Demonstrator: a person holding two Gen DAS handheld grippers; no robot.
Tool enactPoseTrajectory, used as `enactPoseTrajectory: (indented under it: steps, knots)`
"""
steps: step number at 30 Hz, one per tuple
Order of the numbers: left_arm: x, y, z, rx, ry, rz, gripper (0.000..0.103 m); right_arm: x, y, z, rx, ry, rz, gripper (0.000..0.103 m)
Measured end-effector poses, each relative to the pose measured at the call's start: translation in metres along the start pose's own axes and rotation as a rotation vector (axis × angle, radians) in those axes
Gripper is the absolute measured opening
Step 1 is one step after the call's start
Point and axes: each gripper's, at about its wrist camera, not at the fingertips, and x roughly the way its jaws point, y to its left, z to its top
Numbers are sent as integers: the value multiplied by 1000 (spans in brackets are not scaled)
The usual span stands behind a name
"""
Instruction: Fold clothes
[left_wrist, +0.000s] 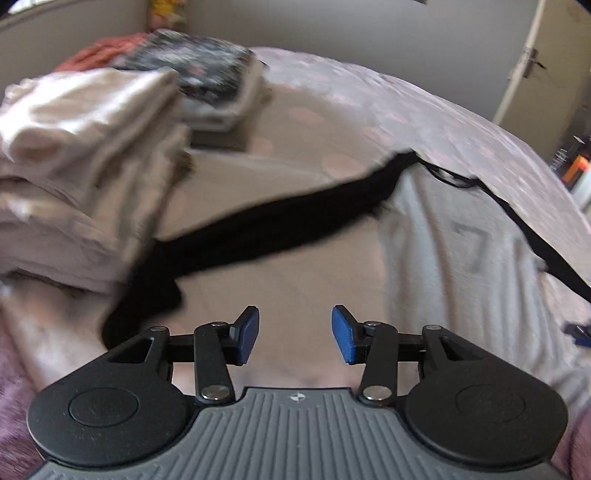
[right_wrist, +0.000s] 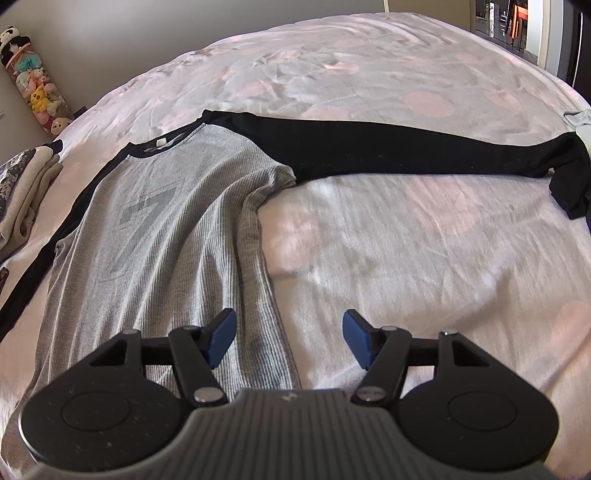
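The raglan shirt (right_wrist: 155, 229) lies spread flat on the bedspread (right_wrist: 406, 240), sleeves out, so the fold looks about to begin with a sleeve. The left gripper (left_wrist: 295, 334) hangs with jaws apart and empty, the left black sleeve (left_wrist: 266, 229) just ahead of its fingertips. The right gripper (right_wrist: 290, 341), likewise open and empty, hovers over the shirt's side edge, the right black sleeve (right_wrist: 406, 147) well ahead. Next, each must pinch cloth.

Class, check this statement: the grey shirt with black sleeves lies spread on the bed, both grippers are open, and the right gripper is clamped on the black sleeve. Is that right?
Not quite. The right gripper holds nothing; the right wrist view shows its jaws apart above the grey shirt's edge, far from the black sleeve. The rest stands.
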Motion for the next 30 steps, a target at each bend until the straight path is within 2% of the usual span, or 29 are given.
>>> enactPoseTrajectory:
  steps: [4,7,17,22,28,30]
  knots:
    - [-2,-11,-18,27,51,-90,42,-12,-3,1,25,-20,18,67]
    - [-7,-11,-26,26,69,-127,45,-27,-6,2,39,-27,36,67]
    - [-14,-7,-49,14,142,-249,47,-61,-18,-13,-24,77,49,68]
    - [-15,-17,-59,65,170,-301,48,-65,-19,-16,-89,164,87,68]
    - [-12,-28,-64,115,190,-307,48,-49,-12,-17,-181,302,115,68]
    - [-14,-29,-65,127,191,-306,48,-41,-7,-17,-256,361,112,67]
